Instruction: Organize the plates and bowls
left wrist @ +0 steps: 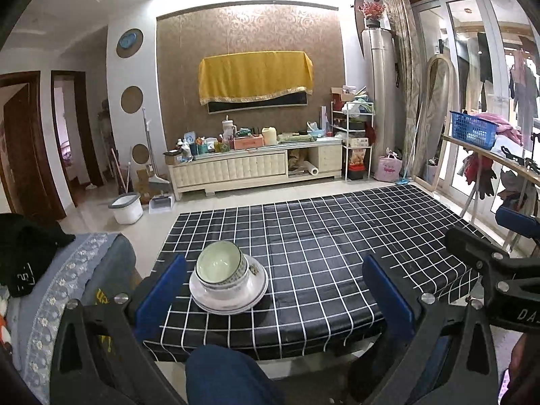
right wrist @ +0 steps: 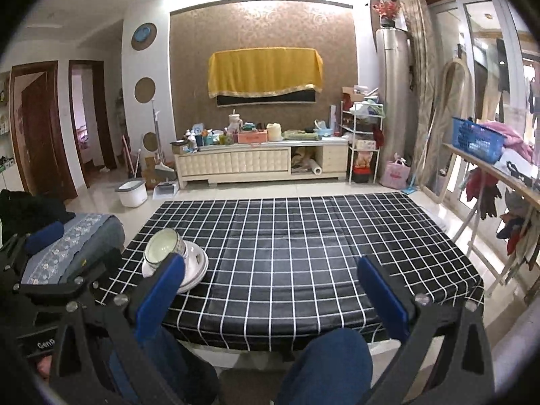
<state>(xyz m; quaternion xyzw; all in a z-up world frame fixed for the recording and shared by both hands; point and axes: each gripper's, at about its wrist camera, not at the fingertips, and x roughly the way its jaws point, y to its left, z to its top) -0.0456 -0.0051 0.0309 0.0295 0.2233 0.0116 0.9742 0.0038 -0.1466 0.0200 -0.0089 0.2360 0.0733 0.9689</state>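
With both the left tool (left wrist: 274, 290) and right tool (right wrist: 270, 290) gaping wide and empty, the tilted bowls (left wrist: 221, 266) are sitting stacked on plates (left wrist: 233, 295) near the tabletop's (left wrist: 337, 253) corner, risking sliding off if nudged.

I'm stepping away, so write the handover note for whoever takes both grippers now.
Left gripper: open, empty, back from the table edge.
Right gripper: open, empty, also drawn back.
Bowls sit nested and tilted on the stack of plates near the table's front left corner.
Done: all visible dishes are in one pile.
Left: perhaps level the tilted bowls; nothing else on the cloth to gather.
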